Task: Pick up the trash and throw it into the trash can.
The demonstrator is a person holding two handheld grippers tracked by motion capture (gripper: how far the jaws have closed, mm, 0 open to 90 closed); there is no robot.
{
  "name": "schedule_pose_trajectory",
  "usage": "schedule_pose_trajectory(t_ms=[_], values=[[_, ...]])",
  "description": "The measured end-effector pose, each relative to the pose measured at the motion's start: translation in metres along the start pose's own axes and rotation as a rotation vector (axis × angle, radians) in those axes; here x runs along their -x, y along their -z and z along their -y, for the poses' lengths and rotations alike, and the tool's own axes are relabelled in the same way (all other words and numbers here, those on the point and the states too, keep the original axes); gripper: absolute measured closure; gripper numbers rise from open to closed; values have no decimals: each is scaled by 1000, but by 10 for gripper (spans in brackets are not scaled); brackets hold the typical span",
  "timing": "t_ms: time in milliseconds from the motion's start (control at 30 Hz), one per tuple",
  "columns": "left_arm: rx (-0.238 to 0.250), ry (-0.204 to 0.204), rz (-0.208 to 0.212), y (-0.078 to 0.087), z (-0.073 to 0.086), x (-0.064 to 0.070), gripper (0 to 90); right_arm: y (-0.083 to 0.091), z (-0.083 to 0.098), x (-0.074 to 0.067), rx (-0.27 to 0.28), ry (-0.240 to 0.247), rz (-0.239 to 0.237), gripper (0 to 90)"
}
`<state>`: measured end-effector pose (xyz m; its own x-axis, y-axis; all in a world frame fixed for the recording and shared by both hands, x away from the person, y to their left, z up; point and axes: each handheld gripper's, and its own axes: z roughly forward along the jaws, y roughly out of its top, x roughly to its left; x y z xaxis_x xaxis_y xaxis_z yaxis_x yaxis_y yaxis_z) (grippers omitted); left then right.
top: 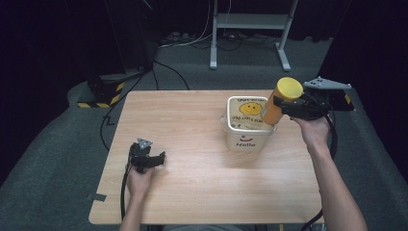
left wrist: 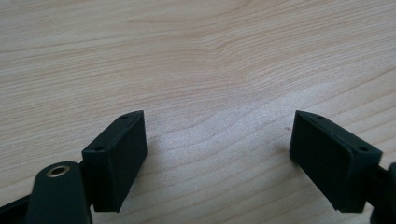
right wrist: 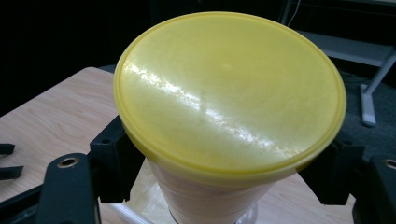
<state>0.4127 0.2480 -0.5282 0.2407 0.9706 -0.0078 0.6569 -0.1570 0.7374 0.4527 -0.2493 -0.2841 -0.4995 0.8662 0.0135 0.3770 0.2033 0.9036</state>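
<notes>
An orange tube (top: 273,109) with a yellow lid (top: 290,88) hangs tilted over the right rim of a white bucket (top: 245,141). The bucket has a smiley face inside and "Hello" printed on its wall. My right gripper (top: 285,108) is shut on the tube just below the lid. In the right gripper view the lid (right wrist: 229,93) takes up most of the picture, with my right gripper (right wrist: 224,179) clamping the tube's body from both sides. At the table's front left, my left gripper (top: 155,159) rests low over the wood. Its jaws (left wrist: 217,154) stand open with nothing between them.
The wooden table (top: 192,110) has bare room left of the bucket. Behind it, on the grey floor, are cables (top: 159,72), a metal stand's feet (top: 284,57) and a black-and-yellow striped base (top: 103,94).
</notes>
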Motion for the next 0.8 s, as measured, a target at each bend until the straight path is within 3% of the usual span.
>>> schedule_pose_trajectory(t_ms=[333, 800], values=[[0, -1, 0, 0, 0, 0, 193, -23, -2, -15, -22, 23, -51, 238], [0, 0, 0, 0, 0, 0, 193, -58, 4, -30, -63, 34, -85, 238]])
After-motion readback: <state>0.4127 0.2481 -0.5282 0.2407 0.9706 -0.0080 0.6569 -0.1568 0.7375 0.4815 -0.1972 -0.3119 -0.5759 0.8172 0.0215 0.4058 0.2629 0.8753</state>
